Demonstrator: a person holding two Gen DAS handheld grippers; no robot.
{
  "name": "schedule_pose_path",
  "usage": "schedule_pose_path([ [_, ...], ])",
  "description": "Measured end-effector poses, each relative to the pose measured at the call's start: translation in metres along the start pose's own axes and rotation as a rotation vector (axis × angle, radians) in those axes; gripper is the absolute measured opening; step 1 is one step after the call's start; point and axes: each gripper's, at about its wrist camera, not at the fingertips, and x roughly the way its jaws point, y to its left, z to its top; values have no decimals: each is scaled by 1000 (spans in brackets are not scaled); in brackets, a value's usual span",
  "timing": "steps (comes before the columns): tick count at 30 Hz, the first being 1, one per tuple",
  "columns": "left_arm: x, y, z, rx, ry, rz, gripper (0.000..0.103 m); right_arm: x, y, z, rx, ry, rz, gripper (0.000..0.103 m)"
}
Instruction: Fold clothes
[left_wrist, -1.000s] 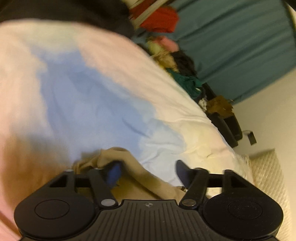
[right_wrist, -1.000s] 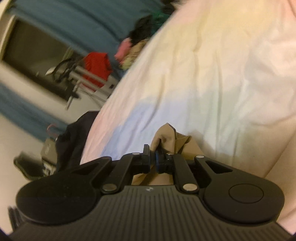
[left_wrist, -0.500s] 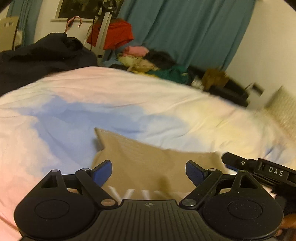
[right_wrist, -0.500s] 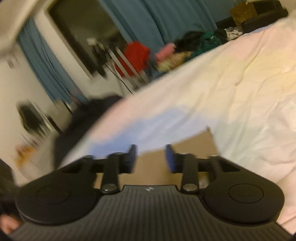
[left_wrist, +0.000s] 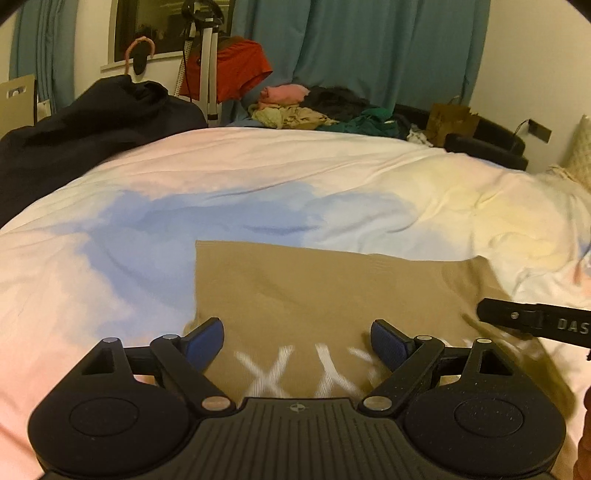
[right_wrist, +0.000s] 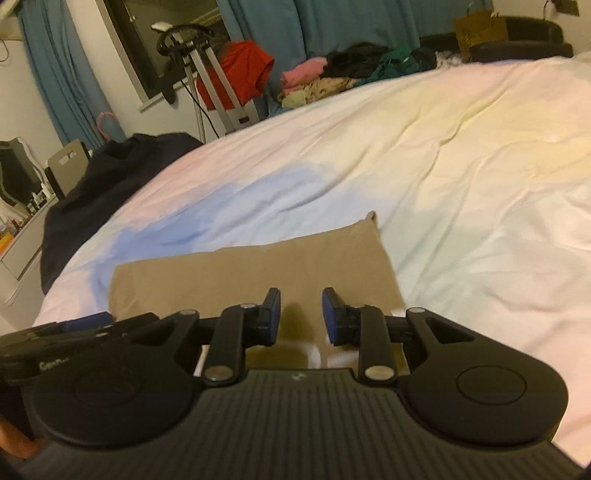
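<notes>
Both claws empty, jaws apart: left claw (left_wrist: 297, 341), right claw (right_wrist: 301, 314) | tan garment (left_wrist: 332, 295): white "XX"

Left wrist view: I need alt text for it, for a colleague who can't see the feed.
A flat tan garment with white lettering lies on a pastel blue, pink and yellow bedspread, with the open left gripper over its near edge. The right gripper's black tip enters from the right; piled clothes and teal curtains lie beyond.
</notes>
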Motion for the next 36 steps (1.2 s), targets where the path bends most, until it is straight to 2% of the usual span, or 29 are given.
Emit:
schedule_pose_path([
  [6, -48, -9, -7, 9, -41, -34, 88, -47, 7, -9, -19, -44, 25, 28],
  [8, -54, -9, -13, 1, -33, -30, 88, -56, 7, -14, -21, -48, 18, 29],
  [11, -53, -9, -24, -6, 6, -10, 88, -52, 2, -23, -14, -10, -7, 29],
  [14, -45, -7, -30, -25, 43, -4, 95, -33, 0, -32, -22, 65, -35, 28],
  [17, -38, -2, -34, -59, 73, -8, 96, -27, 0, -37, -25, 86, -41, 28],
  [23, -61, 18, -46, -251, 79, -100, 94, -26, -9, -39, 37, 100, -20, 29],
  [29, -111, 57, -65, -540, -8, -257, 94, -28, -14, -36, 89, 104, -5, 29],
  [33, -98, 82, -83, -747, 79, -362, 93, -28, -21, -34, 170, 108, 17, 29],
  [36, -86, 80, -80, -760, 88, -398, 91, -28, -25, -34, 195, 108, 26, 29],
])
